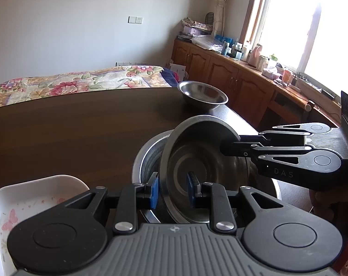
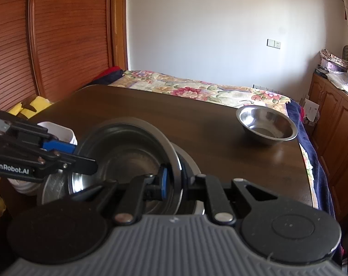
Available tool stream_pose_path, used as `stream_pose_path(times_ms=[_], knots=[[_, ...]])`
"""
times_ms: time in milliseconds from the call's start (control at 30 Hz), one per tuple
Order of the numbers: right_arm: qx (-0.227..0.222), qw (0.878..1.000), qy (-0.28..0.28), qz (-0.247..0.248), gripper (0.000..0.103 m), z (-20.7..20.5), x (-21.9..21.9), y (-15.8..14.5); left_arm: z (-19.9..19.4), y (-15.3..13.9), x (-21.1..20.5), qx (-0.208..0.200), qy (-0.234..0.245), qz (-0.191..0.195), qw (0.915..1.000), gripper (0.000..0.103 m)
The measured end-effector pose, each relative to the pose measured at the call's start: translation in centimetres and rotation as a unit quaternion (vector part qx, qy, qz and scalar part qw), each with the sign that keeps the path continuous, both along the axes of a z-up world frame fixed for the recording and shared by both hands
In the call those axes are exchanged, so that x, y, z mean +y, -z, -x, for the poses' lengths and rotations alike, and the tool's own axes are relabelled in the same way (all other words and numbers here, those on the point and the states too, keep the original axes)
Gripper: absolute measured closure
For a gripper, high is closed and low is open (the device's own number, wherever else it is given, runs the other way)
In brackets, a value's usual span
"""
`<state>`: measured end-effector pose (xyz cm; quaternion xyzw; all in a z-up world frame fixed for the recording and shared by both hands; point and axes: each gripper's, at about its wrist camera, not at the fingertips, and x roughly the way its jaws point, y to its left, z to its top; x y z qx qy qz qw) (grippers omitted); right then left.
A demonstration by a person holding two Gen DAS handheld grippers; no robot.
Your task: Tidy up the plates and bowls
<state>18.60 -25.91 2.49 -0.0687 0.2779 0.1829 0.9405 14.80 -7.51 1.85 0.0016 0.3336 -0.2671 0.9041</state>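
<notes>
Pinching opposite rims, both hand-held grippers (image 1: pixel 172 189) seemingly tilt bowl (image 1: pixel 196 168).

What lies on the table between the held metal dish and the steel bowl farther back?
Nothing: both wrist views show bare dark table between the held dish and the steel bowl.

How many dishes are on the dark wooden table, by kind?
Stainless steel bowls: 2, a tilted steel bowl gripped by both the left gripper and the right gripper, and a far steel bowl standing alone.
Wide steel plate underneath: 1
White floral dish: 1
Total: 4
</notes>
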Motion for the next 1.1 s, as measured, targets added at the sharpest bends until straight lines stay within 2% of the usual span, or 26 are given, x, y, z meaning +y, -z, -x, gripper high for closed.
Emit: stream_pose_path(times_ms=[1100], knots=[[-0.001, 1.000, -0.014, 0.012, 0.087, 0.16, 0.22, 0.81, -0.19, -0.32, 0.28, -0.015, -0.008, 0.003, 0.9999, 0.071]])
